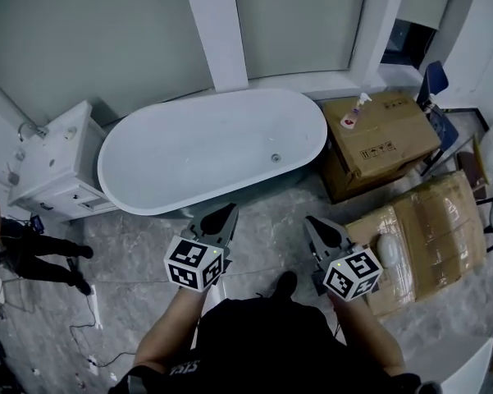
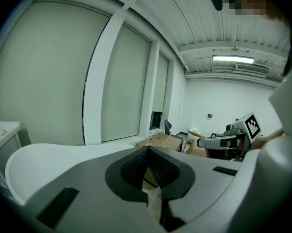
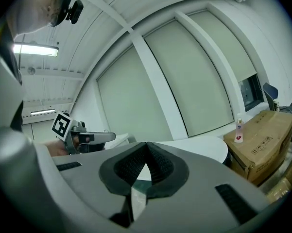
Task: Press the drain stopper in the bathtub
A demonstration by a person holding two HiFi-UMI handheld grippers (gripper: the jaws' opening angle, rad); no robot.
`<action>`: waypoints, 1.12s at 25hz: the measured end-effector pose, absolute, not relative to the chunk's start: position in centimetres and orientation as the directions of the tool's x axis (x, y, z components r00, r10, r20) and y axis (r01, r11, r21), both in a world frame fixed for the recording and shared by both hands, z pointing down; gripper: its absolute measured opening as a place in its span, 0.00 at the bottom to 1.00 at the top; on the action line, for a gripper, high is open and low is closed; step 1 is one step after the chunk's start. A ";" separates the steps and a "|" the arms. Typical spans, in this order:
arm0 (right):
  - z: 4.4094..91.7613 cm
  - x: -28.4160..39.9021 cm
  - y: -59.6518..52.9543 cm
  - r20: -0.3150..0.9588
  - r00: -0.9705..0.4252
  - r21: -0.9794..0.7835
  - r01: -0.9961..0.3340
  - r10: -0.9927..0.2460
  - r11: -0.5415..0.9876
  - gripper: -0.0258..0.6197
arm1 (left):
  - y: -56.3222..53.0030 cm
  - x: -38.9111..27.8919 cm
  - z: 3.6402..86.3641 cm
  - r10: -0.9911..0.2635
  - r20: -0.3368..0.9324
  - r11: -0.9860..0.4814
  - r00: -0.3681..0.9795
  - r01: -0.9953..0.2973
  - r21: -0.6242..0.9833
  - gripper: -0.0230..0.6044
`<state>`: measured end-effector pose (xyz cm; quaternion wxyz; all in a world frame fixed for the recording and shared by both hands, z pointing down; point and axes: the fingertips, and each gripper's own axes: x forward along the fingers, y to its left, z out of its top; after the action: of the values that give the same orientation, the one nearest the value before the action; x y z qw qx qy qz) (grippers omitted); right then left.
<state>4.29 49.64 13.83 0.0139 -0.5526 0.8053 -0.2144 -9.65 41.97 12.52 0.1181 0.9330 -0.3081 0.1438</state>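
A white oval bathtub point(image 1: 139, 189) stands against the far wall, its small round drain stopper point(image 1: 276, 158) on the tub floor toward the right end. My left gripper point(image 1: 228, 211) hangs just short of the tub's near rim, its jaws shut with nothing between them. My right gripper point(image 1: 313, 222) is beside it to the right, over the marble floor, also shut and empty. In the left gripper view the tub rim point(image 2: 53, 152) shows past the closed jaws point(image 2: 146, 149); in the right gripper view the tub's end point(image 3: 204, 147) lies beyond the closed jaws point(image 3: 146, 145).
A white vanity cabinet point(image 1: 53, 167) stands left of the tub. Right of the tub is a cardboard box point(image 1: 385, 142) with a spray bottle point(image 1: 353, 113) on top. Flattened cardboard point(image 1: 431, 236) lies at the near right. A person's legs point(image 1: 33, 253) are at the far left.
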 end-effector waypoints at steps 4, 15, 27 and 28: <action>13.6 7.5 47.9 0.204 -0.390 -0.366 -0.881 -0.898 0.300 0.06 | 40.4 -6.1 12.3 -0.540 0.335 -0.786 0.772 -0.605 0.129 0.05; 15.6 11.0 39.7 0.258 -0.401 -0.368 -0.882 -0.879 0.294 0.06 | 31.4 -2.1 15.0 -0.543 0.323 -0.766 0.775 -0.615 0.187 0.05; 16.7 11.9 16.5 0.317 -0.478 -0.329 -0.866 -0.819 0.378 0.06 | 8.9 0.6 17.5 -0.573 0.323 -0.731 0.753 -0.648 0.213 0.05; 17.0 11.4 15.0 0.322 -0.490 -0.333 -0.860 -0.810 0.387 0.06 | 7.5 0.5 17.5 -0.577 0.321 -0.728 0.751 -0.651 0.214 0.05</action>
<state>11.44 15.00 16.97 -0.0534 -0.5022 0.8312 -0.2325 0.50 7.52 17.50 0.1583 0.9222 -0.3329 0.1172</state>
